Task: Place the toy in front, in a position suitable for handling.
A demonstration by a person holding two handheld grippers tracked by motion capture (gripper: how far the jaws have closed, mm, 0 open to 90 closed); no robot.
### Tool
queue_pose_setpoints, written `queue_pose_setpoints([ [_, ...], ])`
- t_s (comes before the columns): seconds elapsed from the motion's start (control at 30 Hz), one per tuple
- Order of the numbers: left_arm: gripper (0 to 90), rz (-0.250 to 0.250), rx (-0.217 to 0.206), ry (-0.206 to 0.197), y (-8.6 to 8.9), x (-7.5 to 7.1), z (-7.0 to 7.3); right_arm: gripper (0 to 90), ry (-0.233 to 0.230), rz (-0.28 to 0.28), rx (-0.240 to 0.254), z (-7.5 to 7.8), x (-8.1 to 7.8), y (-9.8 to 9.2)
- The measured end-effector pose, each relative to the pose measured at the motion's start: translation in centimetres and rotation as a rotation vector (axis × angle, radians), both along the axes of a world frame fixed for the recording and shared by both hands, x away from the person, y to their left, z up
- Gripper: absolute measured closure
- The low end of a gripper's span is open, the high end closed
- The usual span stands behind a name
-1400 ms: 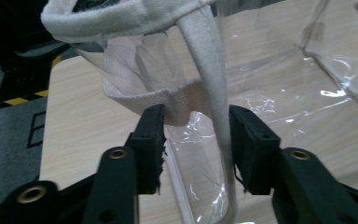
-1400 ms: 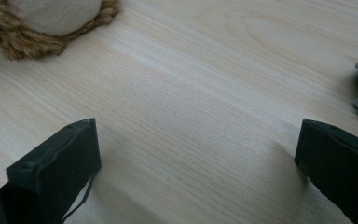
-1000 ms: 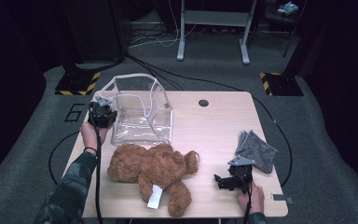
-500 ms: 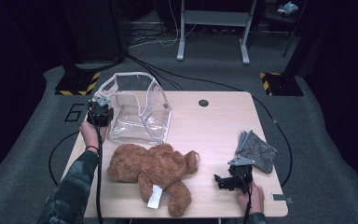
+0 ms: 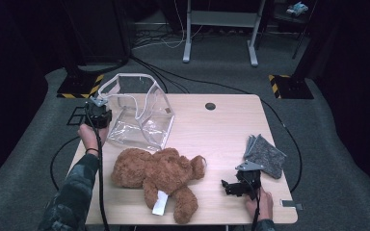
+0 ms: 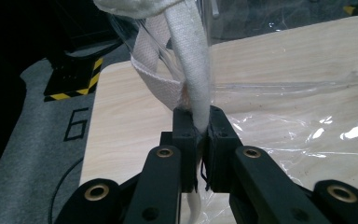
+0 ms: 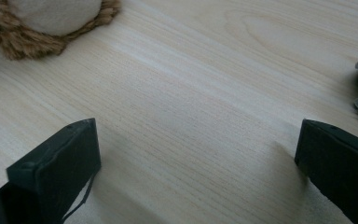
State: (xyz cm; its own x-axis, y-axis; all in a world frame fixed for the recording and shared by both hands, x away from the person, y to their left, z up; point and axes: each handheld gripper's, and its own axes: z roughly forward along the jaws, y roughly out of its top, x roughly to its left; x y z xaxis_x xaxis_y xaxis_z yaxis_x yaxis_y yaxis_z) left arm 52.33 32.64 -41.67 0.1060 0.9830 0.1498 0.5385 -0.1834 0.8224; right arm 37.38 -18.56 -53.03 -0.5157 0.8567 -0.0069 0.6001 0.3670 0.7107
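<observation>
High view, left to right: the left gripper (image 5: pixel 98 113) stood at the table's (image 5: pixel 221 130) left edge, clamped on the white strap (image 6: pixel 191 70) of the clear plastic bag (image 5: pixel 142 115), which sat on the table's far left part with its mouth raised. In the left gripper view the two jaws were pressed together on that strap just below the bag's rim. Near the front edge, just in front of the bag, the brown teddy bear (image 5: pixel 161 173) lay on its side, untouched, a white tag (image 5: pixel 160 203) at its leg. Further right, the right gripper (image 5: pixel 231 186) rested low over bare wood, jaws spread wide with nothing between them. The grey cloth (image 5: pixel 266 155) lay near the right edge, just beyond it.

Risk, as judged: the strap was narrow and smooth, so a sharp pull could slide it out of the jaws and let the bag collapse; the limp plastic mouth could also fold shut before the bear went in.
</observation>
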Motion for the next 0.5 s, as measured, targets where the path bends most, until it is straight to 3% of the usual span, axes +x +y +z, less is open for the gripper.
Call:
queue_pose_setpoints([
  [0.27, 84.5, 0.04, -0.007, -0.003, 1.2, -0.2, 0.0, 0.0, 0.0, 0.0, 0.0, 0.0, 0.0, 0.0],
  [0.5, 84.7, 0.076, 0.01, 0.004, 2.7, -0.7, 0.0, 0.0, 0.0, 0.0, 0.0, 0.0, 0.0, 0.0],
])
